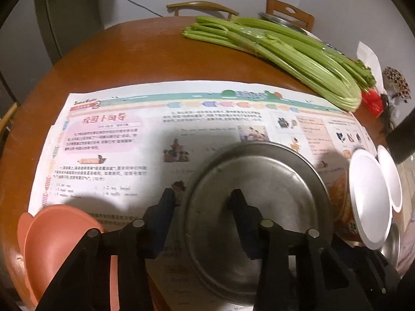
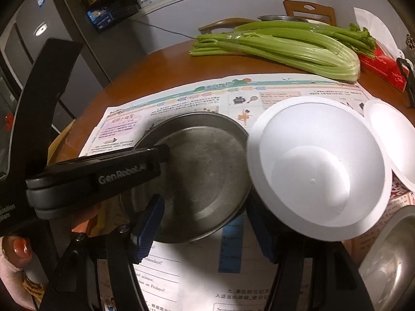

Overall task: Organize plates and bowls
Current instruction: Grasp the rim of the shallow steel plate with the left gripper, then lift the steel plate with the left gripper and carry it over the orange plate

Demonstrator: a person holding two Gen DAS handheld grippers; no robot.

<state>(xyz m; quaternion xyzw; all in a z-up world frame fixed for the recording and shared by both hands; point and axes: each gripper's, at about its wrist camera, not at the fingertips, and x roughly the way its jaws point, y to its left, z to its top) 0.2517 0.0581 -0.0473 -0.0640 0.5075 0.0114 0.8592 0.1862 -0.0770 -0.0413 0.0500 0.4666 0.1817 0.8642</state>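
Observation:
A steel plate (image 1: 256,204) lies on the newspaper; it also shows in the right wrist view (image 2: 197,176). My left gripper (image 1: 203,199) is open, its fingers astride the plate's left rim, one inside and one outside. My right gripper (image 2: 207,223) is open just in front of the plate. A white foam bowl (image 2: 319,171) is tilted at the right finger; I cannot tell whether it is held. It shows in the left wrist view (image 1: 369,199). A second white bowl (image 2: 394,150) sits beside it. A pink bowl (image 1: 57,243) lies at lower left.
A newspaper (image 1: 116,142) covers the round wooden table (image 1: 135,51). A celery bunch (image 1: 285,51) lies at the back with a red tissue box (image 2: 384,67). Another steel dish (image 2: 389,259) sits at lower right. Chairs (image 1: 202,7) stand behind the table.

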